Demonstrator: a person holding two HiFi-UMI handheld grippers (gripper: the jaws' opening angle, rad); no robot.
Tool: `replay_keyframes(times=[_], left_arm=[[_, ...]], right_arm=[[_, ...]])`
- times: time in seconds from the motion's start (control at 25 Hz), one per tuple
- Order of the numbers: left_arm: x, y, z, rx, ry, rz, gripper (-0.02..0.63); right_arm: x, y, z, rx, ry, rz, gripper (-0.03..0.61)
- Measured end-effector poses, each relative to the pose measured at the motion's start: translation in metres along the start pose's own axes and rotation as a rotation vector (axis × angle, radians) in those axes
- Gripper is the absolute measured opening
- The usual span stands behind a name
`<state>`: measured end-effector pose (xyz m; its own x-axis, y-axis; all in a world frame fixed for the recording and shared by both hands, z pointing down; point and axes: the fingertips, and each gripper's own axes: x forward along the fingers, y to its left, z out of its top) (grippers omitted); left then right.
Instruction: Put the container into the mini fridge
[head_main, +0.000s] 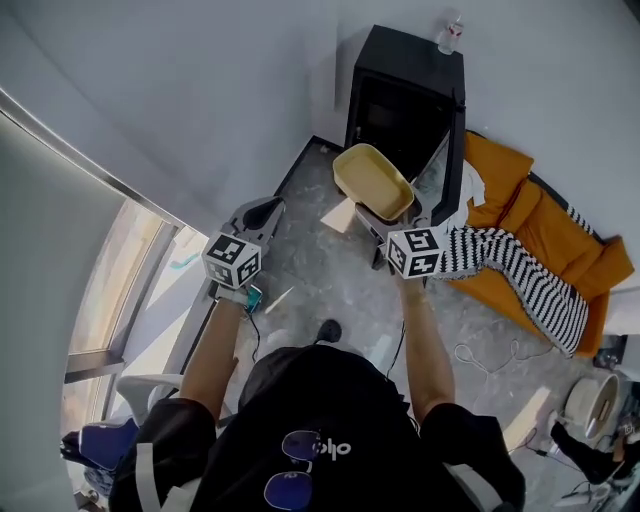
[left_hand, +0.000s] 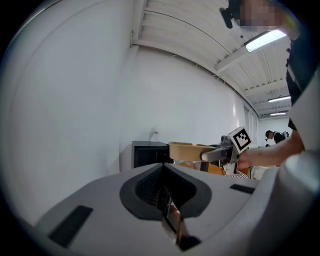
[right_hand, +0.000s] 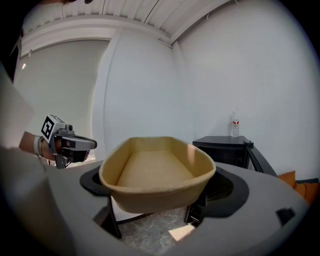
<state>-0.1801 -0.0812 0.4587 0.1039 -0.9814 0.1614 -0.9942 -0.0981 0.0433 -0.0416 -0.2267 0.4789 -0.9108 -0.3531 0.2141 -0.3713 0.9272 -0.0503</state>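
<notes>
Two grippers, one load: container held up before the open mini fridge.
R gripper (head_main: 388, 222) is clamped on the near end of the tan container (head_main: 375, 180), which hangs in the air just short of the black mini fridge (head_main: 405, 90), its door (head_main: 450, 165) swung open. L gripper (left_hand: 170, 215) has its jaws together w/ nothing btwn them. Risk: gripped at one end only, the container may tilt or slip, or clip the door if the approach runs off-line.
</notes>
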Motion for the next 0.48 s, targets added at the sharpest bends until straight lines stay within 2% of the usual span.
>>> replay_keyframes(times=[0.28,0.48], left_arm=[[0.049,0.021,0.003,-0.017,-0.016,-0.045,0.008],[0.106,0.047,0.001,-0.024,-0.021,-0.125,0.008]], right_arm=[[0.023,-0.029,0.002,-0.001,0.016,-0.037,0.538],[0.055,-0.066,0.003,-0.006,0.035,-0.101,0.538]])
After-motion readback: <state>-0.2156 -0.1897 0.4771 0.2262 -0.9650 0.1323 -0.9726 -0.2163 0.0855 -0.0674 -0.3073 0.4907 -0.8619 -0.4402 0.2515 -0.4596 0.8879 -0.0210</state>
